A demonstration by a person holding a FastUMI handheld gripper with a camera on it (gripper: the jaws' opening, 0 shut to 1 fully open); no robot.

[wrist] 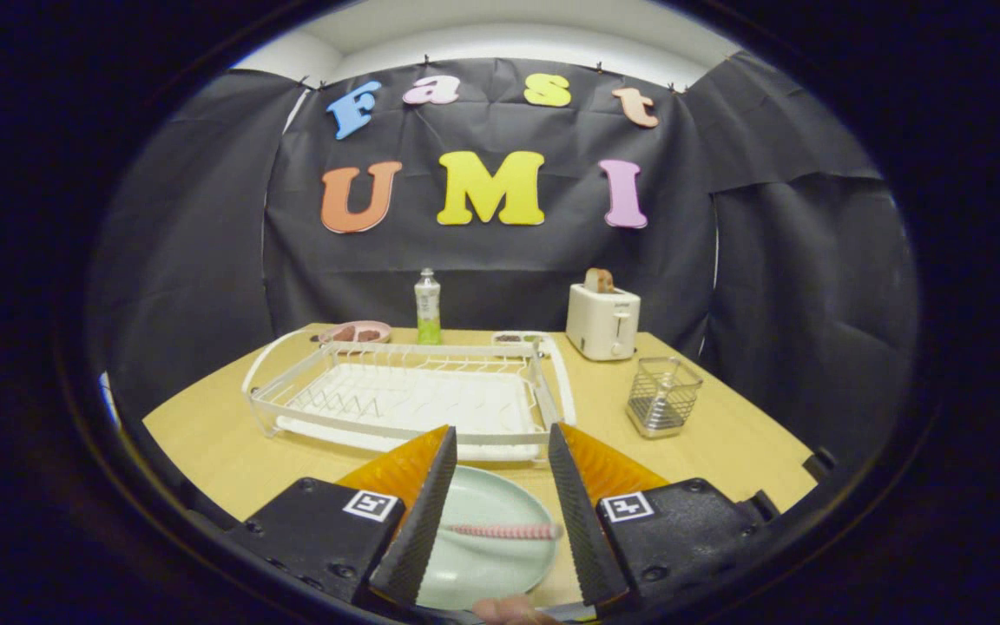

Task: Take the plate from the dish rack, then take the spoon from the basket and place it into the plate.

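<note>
1. Looking along the gripper (500,512), we see its two fingers spread apart, with a wide gap between them, so it is released and grips nothing.
2. Between the fingers lies the plate (487,564) on the wooden table (726,451). It is pale green, round and shallow, and it sits flat, near the table's front edge.
3. On the plate rests the spoon (503,530). We see its pink ridged handle lying crosswise, from one finger toward the other. Its right end comes very near the right finger; whether it touches, we cannot tell. The bowl of the spoon is hidden behind the left finger.
4. Just beyond the fingertips stands the white dish rack (404,395), with no dishes in it. Its front rim is close to the far edge of the plate, so little room stays between them.
5. To the right of the rack the wire basket (663,396) stands alone, with bare table around it on all sides. This is the widest free space for moving.
6. Behind the basket, near the back edge, is a cream toaster (602,321) with a slice of bread (598,279) in it.
7. Behind the rack we see a bottle (428,307) and a pink bowl (355,332), both near the cloth wall.
8. A fingertip (509,609) of the person shows below the plate.
</note>
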